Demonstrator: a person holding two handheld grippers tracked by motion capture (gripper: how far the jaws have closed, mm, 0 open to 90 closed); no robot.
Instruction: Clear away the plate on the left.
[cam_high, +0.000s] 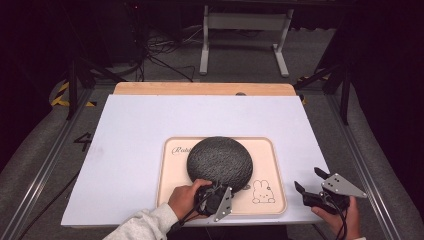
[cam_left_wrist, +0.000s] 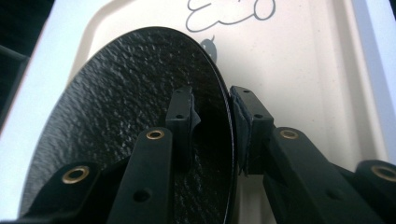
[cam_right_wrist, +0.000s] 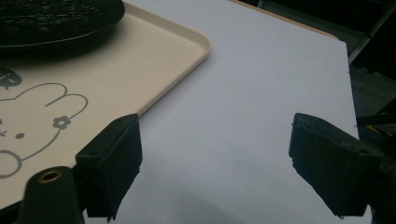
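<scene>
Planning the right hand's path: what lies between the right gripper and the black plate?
In the high view, between the right gripper and the plate lie white tabletop, the tray rim and its rabbit drawing.

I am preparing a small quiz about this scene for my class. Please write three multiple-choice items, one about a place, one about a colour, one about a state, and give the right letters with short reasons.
1. Where does the black plate sit?
A. on the beige tray
B. on the bare white table top
C. on the floor

2. What colour is the rabbit drawing on the tray?
A. red
B. grey outline
C. green

3. How is the right gripper?
A. shut on the plate
B. shut on the tray
C. open and holding nothing

Answers:
1 A: the high view shows the plate inside the tray's rim.
2 B: its lines are grey on beige.
3 C: in the right gripper view its jaws stand wide apart over the white table, while the left gripper has its jaws on either side of the plate's edge.
</scene>
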